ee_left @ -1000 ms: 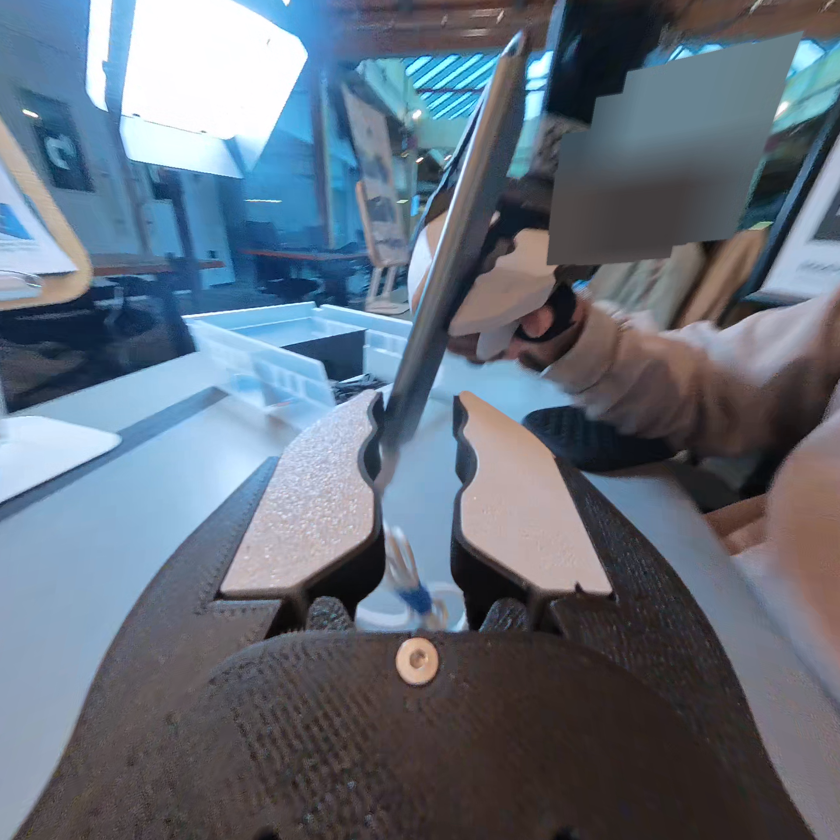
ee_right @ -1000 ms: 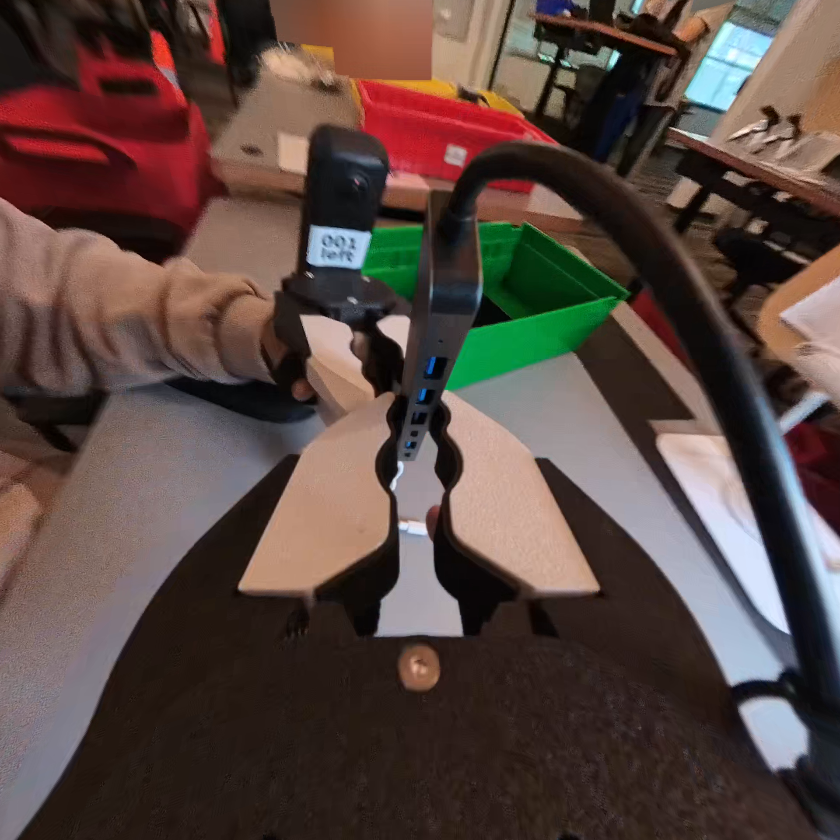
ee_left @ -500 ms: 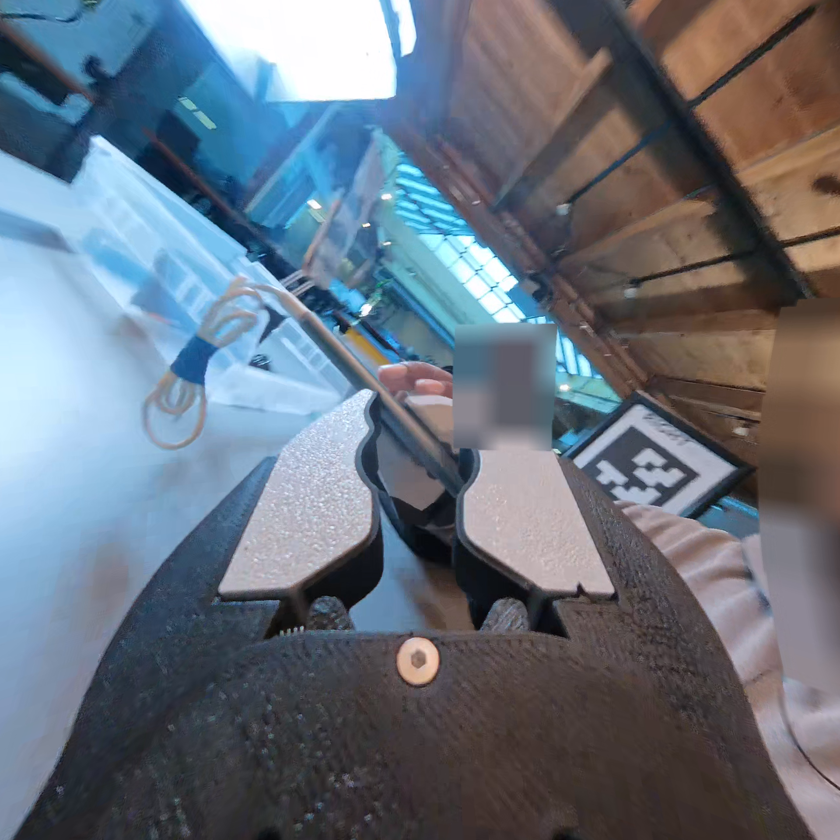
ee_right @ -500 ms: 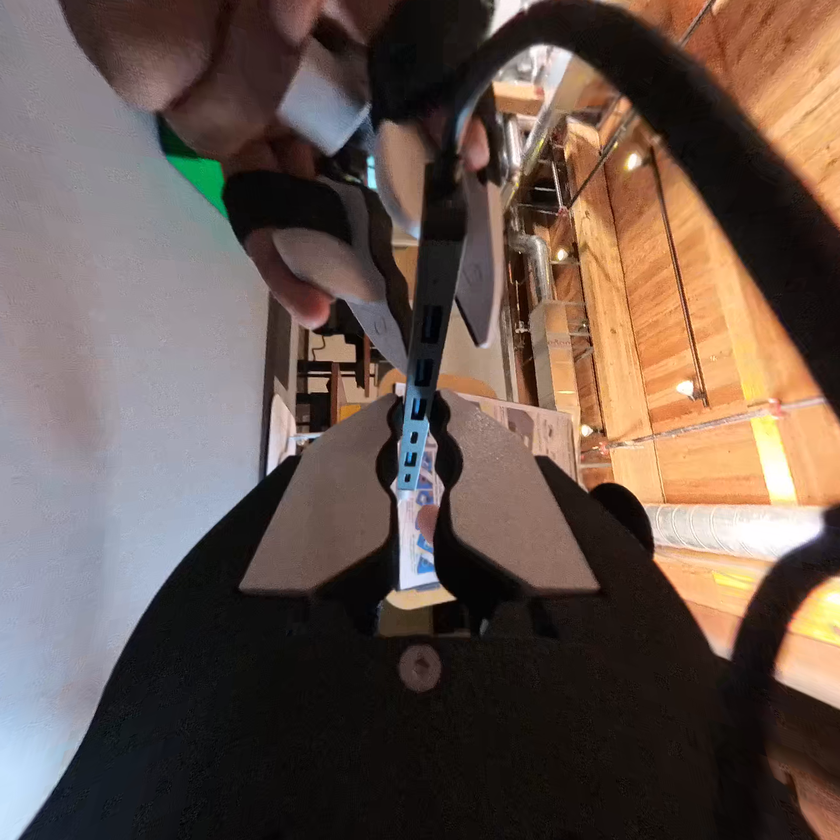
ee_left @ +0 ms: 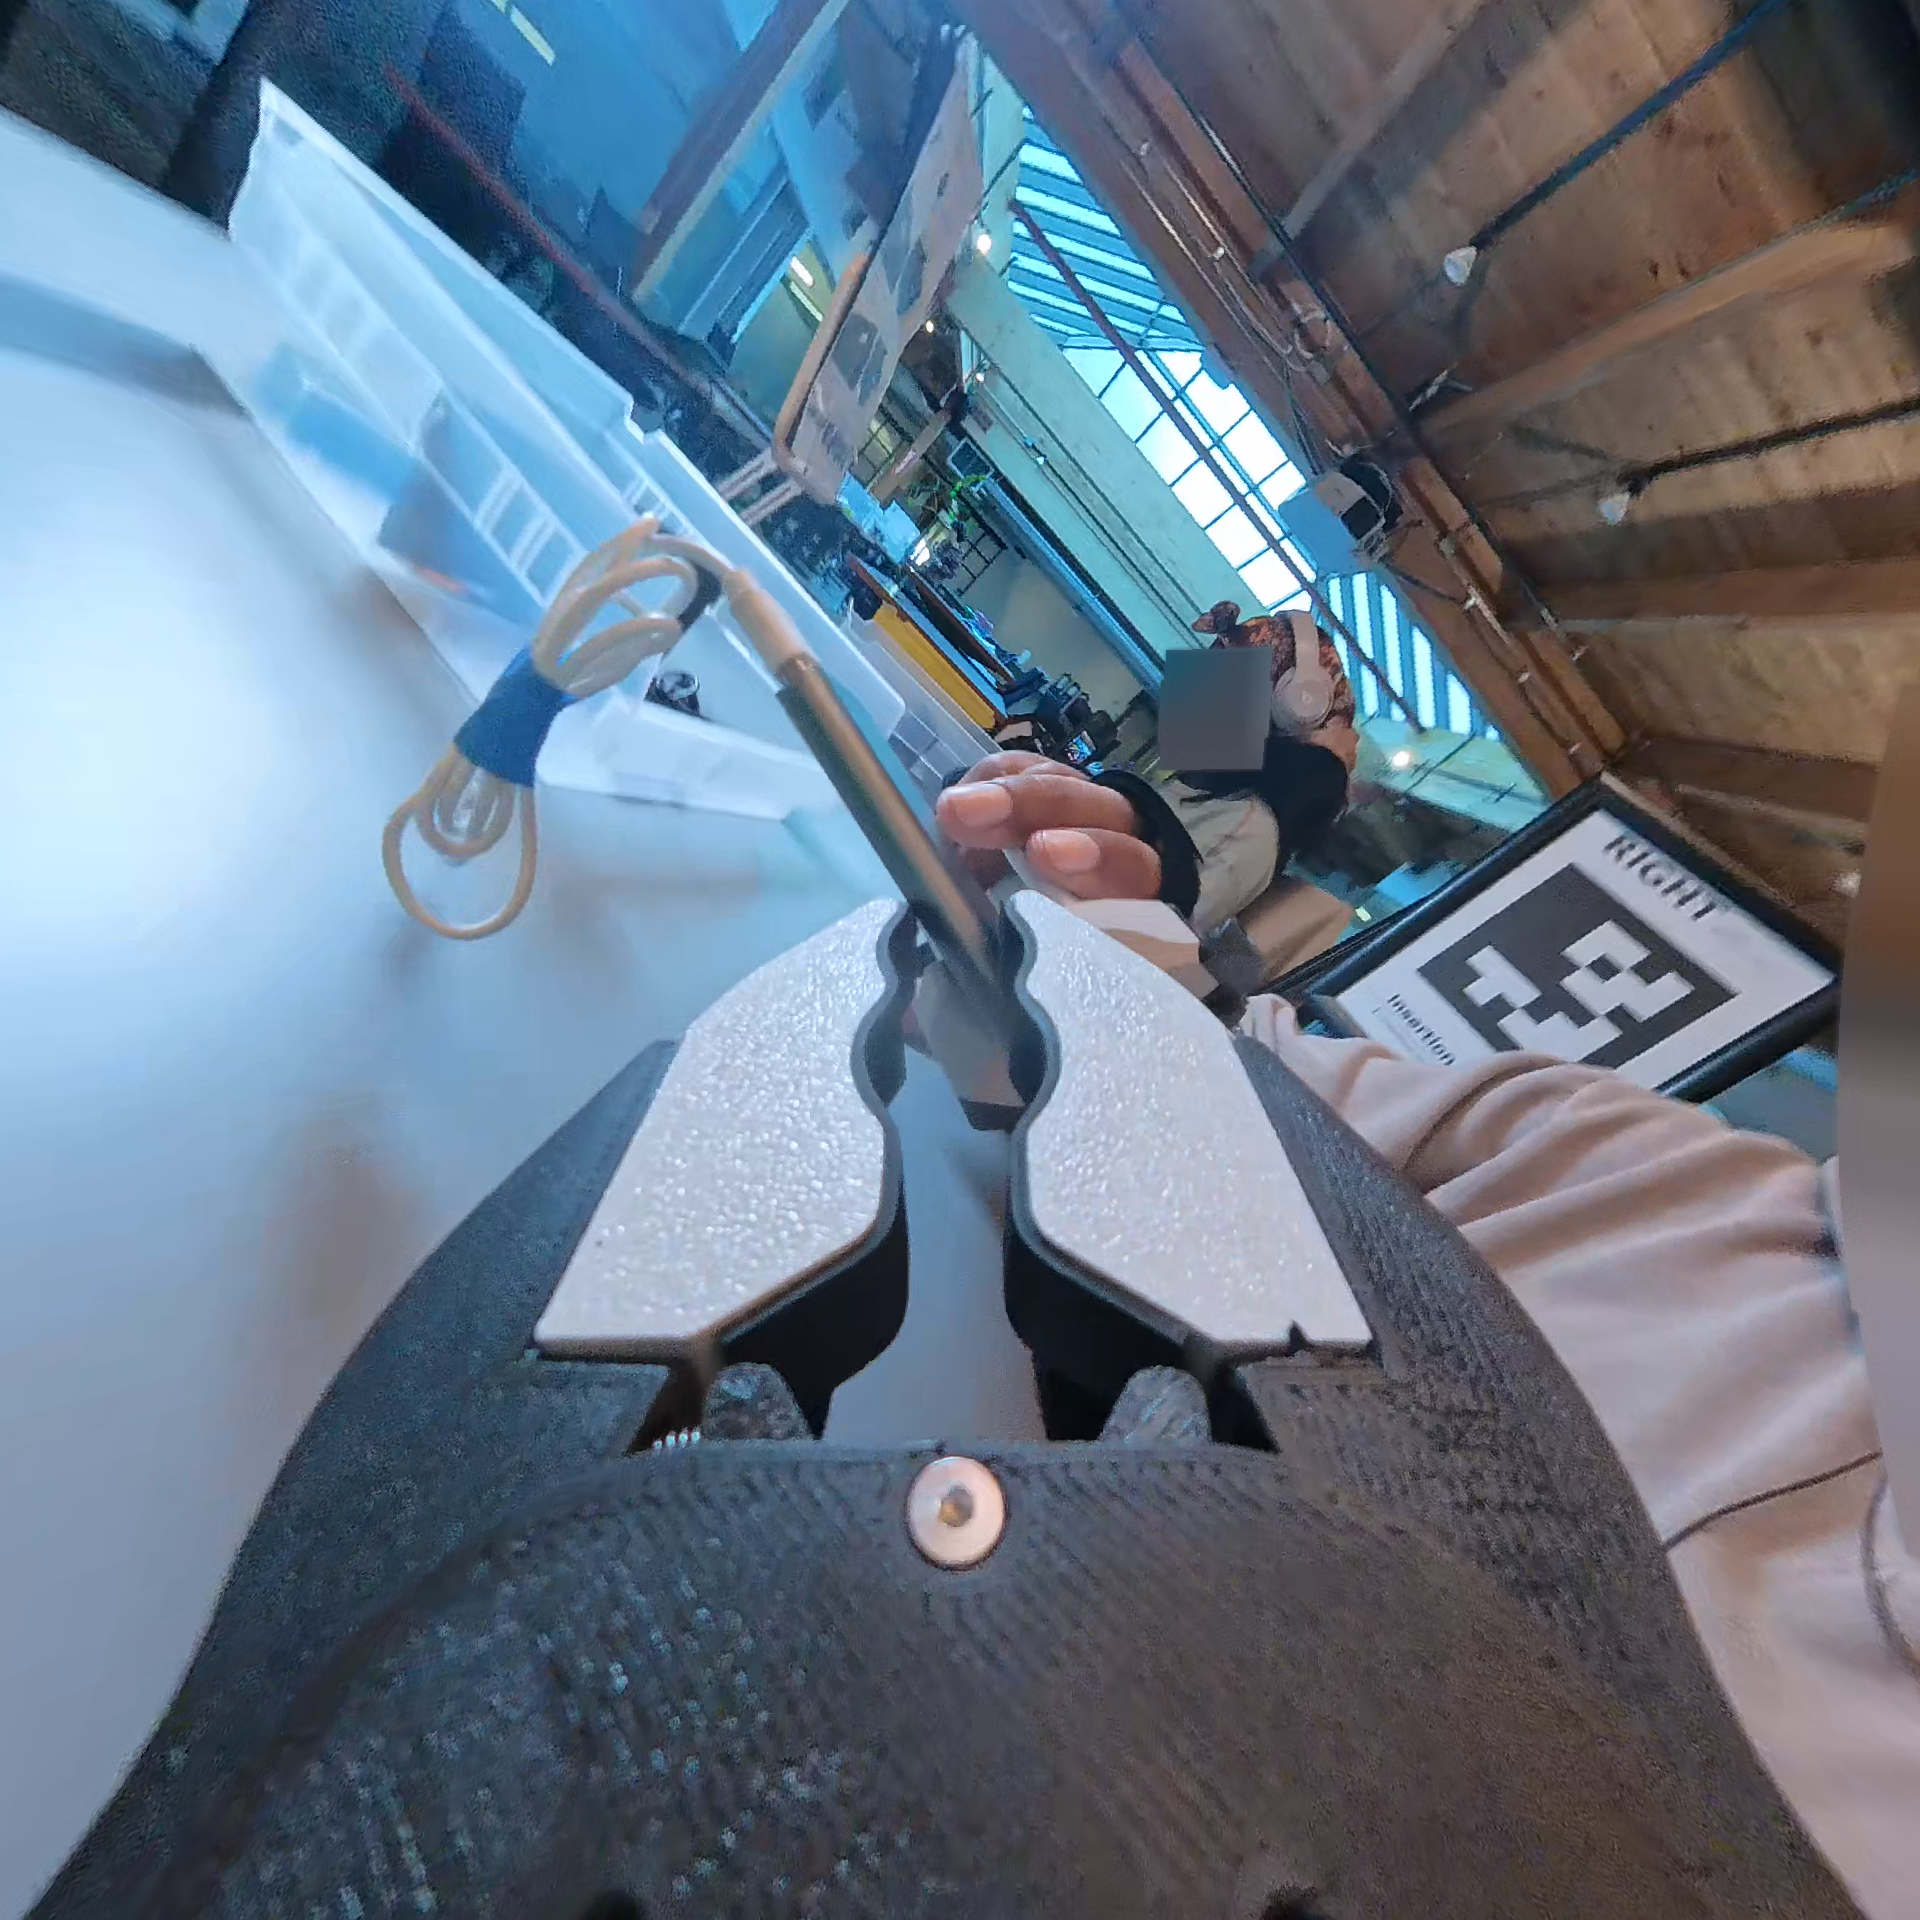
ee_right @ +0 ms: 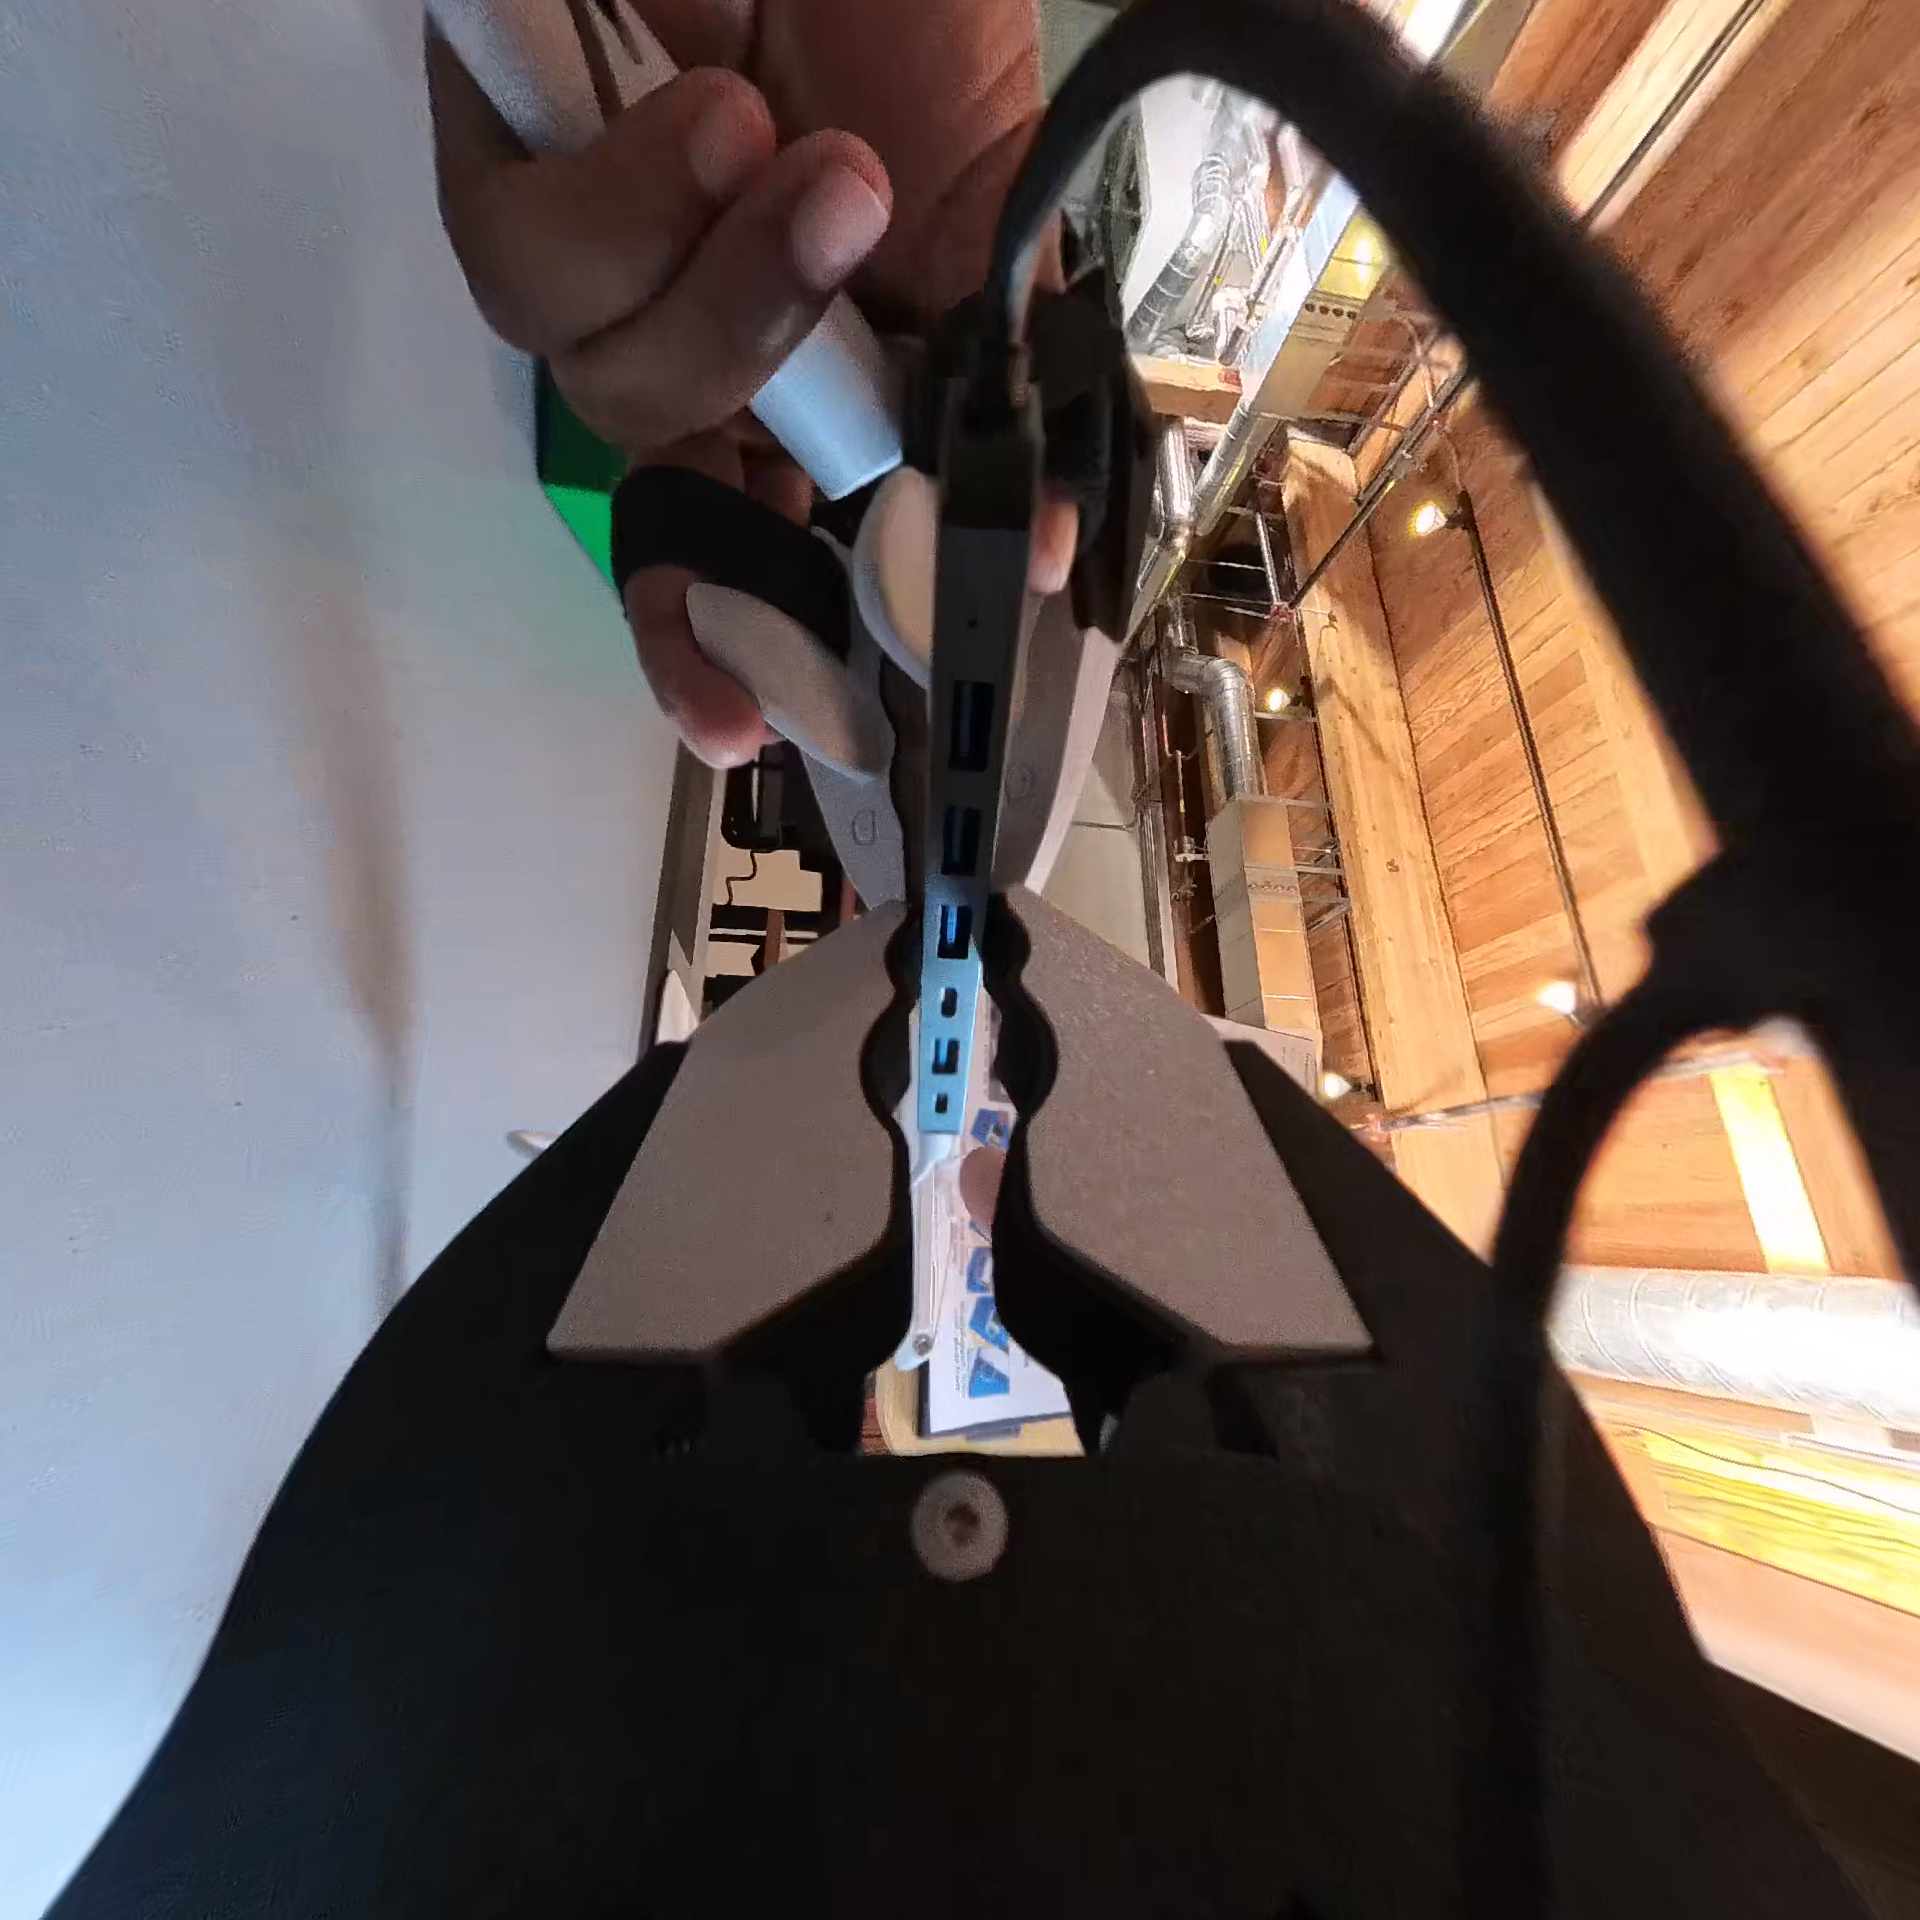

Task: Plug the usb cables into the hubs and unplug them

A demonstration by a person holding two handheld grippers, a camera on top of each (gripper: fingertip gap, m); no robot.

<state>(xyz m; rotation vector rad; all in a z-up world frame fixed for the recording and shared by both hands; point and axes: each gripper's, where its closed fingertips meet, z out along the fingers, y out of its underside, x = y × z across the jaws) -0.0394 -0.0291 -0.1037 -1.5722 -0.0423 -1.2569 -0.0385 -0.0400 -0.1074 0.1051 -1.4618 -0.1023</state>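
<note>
Your left gripper [ee_left: 951, 971] pinches the hub [ee_left: 883, 800], which runs up toward eleven o'clock; its bundled cable [ee_left: 488, 748] dangles at ten. Your right gripper [ee_right: 951, 971] clamps the other end. Twist either wrist and that double grip could strain the hub.

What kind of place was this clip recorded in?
Probably a converted industrial workshop or lab: a bare timber plank ceiling carries exposed silver metal ducts, a framed black-and-white marker board stands by the pale grey worktable, and clear plastic compartment bins sit on it.
</note>
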